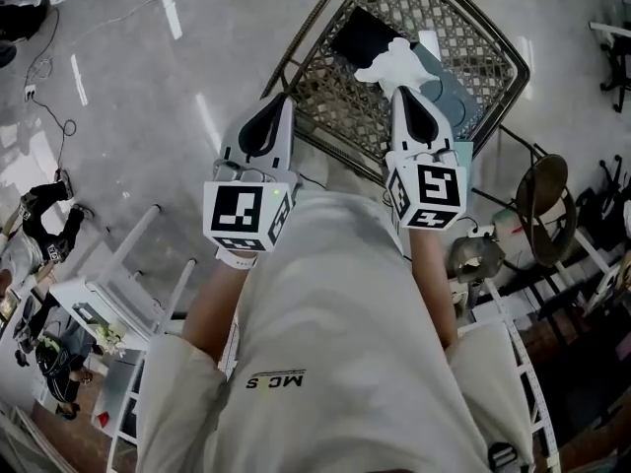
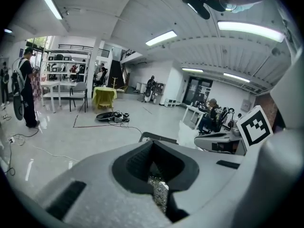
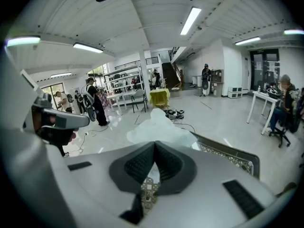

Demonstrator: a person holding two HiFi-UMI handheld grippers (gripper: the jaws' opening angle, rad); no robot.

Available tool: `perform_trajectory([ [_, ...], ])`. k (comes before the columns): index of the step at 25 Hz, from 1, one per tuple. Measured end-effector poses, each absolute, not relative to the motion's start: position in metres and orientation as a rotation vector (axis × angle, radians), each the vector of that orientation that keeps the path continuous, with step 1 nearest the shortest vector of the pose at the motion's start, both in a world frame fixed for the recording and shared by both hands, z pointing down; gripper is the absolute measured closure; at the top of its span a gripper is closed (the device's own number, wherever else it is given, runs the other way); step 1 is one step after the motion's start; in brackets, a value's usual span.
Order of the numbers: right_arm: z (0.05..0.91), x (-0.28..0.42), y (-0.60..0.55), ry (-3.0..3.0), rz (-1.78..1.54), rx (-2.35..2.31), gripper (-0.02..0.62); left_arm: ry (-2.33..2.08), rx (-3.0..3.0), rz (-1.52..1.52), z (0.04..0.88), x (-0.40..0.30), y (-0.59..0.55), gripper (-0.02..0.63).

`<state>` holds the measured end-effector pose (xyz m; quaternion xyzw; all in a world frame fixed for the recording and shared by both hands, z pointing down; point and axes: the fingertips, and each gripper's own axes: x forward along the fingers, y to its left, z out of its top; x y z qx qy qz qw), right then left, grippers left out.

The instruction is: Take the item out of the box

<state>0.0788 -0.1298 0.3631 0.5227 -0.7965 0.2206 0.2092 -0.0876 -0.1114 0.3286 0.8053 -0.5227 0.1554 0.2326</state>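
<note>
Well, white item (image 1: pixel 394 65) (long axis approx. L-R) lies in box (image 1: pixel 340 106).

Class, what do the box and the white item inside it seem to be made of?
Box: probably metal, dull grey; see-through lattice walls, thin tubular rim. White item: soft, matte, possibly cloth or plush; lumpy, rounded outline.

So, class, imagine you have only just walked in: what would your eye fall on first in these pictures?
First come the two white grippers with black-and-white square marker cubes, held side by side at the middle of the head view. The left claw and right claw are both shut and empty. Just beyond them sits a dark wire-mesh metal basket, holding a white crumpled soft item beside a flat black item.
</note>
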Motion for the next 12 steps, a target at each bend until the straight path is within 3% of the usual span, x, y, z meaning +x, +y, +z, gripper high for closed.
perform_trajectory([
  [12, 0.320, 0.099, -0.119, -2.334, 0.504, 1.527, 0.580, -1.529, 2.225, 0.380, 0.298, -0.088, -0.101, 0.581],
])
